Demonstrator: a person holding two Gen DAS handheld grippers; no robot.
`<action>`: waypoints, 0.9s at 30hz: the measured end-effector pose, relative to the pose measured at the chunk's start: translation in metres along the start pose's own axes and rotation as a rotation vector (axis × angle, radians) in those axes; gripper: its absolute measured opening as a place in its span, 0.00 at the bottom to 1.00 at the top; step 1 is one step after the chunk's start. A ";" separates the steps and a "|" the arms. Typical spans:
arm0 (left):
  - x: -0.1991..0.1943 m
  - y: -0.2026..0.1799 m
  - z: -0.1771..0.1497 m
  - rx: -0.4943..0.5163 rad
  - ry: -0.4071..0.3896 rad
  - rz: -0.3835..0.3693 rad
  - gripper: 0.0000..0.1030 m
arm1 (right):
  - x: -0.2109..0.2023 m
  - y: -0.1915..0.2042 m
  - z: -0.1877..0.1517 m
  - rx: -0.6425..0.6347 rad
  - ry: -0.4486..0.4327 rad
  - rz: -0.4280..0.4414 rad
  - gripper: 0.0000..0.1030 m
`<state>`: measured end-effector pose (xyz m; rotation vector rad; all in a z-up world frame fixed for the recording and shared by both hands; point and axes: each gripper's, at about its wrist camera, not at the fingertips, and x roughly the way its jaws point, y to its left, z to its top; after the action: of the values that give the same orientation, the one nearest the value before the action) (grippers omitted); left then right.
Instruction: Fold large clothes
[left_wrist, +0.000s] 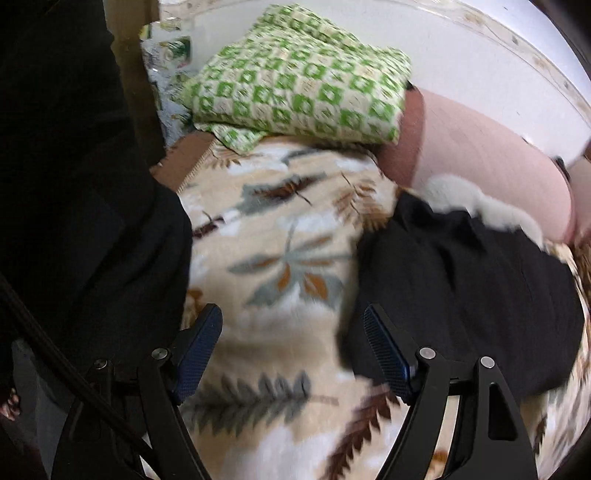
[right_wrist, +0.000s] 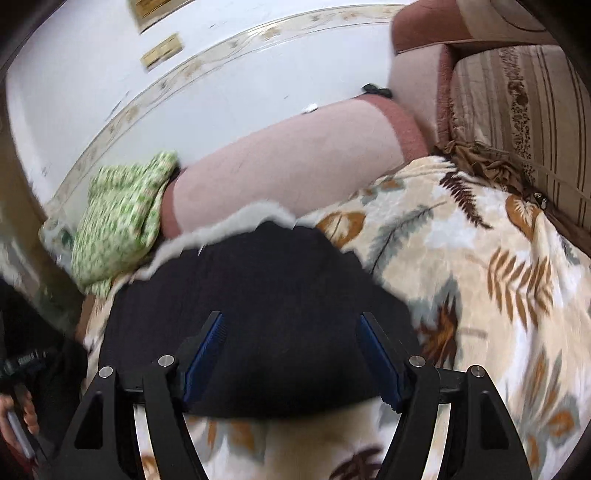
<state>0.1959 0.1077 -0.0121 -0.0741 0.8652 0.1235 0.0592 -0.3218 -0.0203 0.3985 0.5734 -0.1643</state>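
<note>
Folded black garment (right_wrist: 255, 314) beyond right hand-held gripper (right_wrist: 291, 325).

— What sort of place is this?
— A home, a living room or bedroom by the look of it. A fleecy leaf-print blanket (right_wrist: 461, 258) covers a sofa or bed with a pink padded edge (right_wrist: 295, 166).
— Anything else?
— A green-checked folded quilt (left_wrist: 295, 81) lies at one end, a striped cushion (right_wrist: 517, 110) at the other, and the pale tiled floor (right_wrist: 110, 74) has a decorative border.
</note>
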 end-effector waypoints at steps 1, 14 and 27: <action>-0.002 0.000 -0.003 -0.004 0.002 -0.003 0.76 | -0.003 0.011 -0.011 -0.024 0.018 0.011 0.74; -0.002 0.036 -0.028 -0.206 0.140 -0.149 0.76 | -0.012 0.037 -0.047 0.060 0.167 0.333 0.74; 0.005 0.056 -0.038 -0.281 0.177 -0.152 0.76 | -0.013 -0.084 -0.049 0.469 0.140 0.333 0.77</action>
<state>0.1628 0.1588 -0.0418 -0.4183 1.0110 0.0965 0.0023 -0.3780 -0.0779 0.9595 0.5962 0.0540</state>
